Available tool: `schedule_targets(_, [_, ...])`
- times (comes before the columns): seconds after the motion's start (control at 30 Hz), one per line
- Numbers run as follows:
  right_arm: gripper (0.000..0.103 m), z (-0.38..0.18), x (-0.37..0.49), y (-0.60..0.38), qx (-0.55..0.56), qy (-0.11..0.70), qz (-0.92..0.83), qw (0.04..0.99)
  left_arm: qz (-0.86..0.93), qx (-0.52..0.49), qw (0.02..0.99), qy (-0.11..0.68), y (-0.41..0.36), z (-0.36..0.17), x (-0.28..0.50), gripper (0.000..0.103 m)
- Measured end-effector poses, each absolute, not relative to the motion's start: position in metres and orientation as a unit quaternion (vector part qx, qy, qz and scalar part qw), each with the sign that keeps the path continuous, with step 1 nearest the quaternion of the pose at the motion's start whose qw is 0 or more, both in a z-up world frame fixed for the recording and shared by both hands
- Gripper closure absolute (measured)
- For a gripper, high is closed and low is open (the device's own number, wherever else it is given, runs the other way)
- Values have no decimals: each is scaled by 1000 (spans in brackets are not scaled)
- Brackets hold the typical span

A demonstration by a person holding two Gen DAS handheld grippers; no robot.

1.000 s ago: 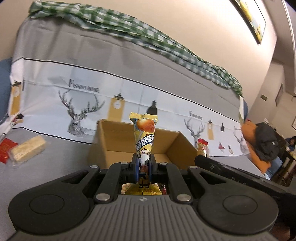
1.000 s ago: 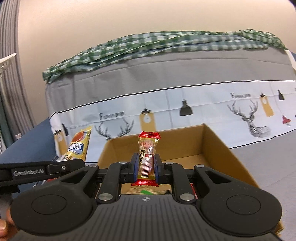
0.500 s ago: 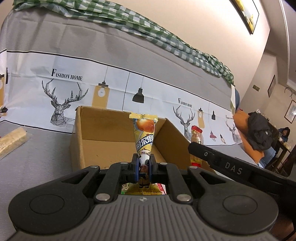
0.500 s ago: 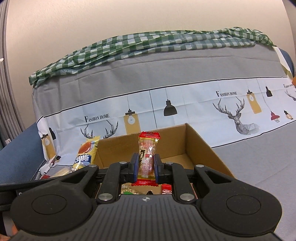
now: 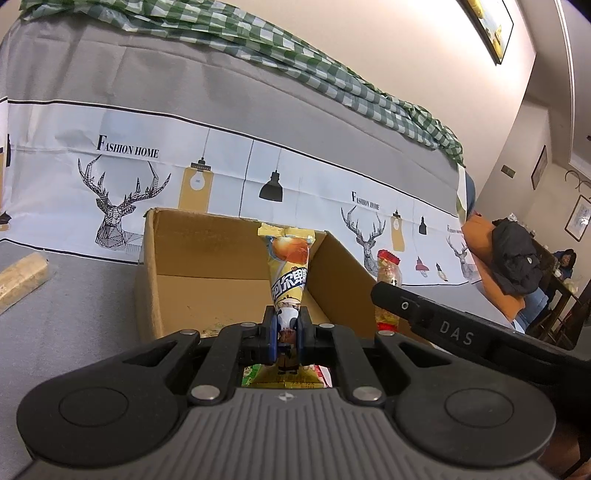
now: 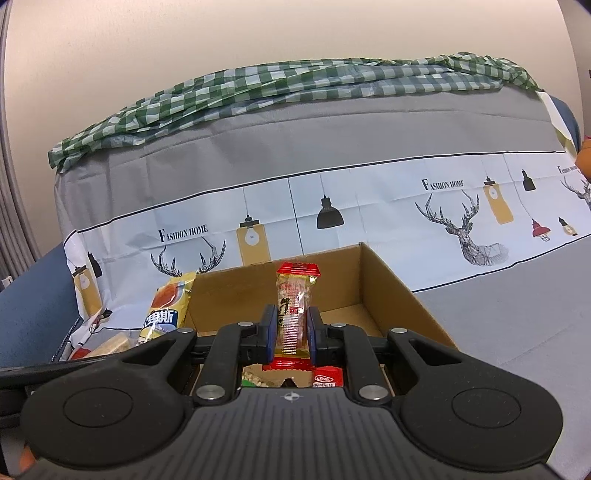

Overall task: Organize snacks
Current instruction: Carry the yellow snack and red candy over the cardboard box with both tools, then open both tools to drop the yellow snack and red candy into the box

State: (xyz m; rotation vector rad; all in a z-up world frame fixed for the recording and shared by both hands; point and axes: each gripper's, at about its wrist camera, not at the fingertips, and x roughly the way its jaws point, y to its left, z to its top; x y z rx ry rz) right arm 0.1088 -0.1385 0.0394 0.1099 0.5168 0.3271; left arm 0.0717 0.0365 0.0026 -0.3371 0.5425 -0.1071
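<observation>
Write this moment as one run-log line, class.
left gripper: shut on yellow cone-shaped snack packet | right gripper: shut on red-ended clear snack bar wrapper | both above open brown cardboard box

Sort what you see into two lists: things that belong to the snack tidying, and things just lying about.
Job: cardboard box; yellow cone snack in left gripper; red-ended snack bar in right gripper.
Lying about: checked cloth; black jacket; wall picture.
</observation>
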Motion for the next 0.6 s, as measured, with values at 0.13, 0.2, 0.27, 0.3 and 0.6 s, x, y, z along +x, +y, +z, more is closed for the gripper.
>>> schedule_targets(0.13, [86,40,109,-135,52,254,161,952,-55,-166,948,267,36,3,73,93])
schedule_targets(0.2, [86,39,109,-135,50,254,161,952,-56,-165,948,266,36,2,73,93])
schedule_targets(0.27, [86,39,109,-135,49,255,161,952,-57,-165,948,266,36,2,73,93])
schedule_targets(0.3, [86,39,109,-134,48,254,162,952,-58,-166,948,266,37,3,72,93])
schedule_targets(0.6, [65,34,113,-132,45,273,141,950,-65,-194,939,276,47,0,74,69])
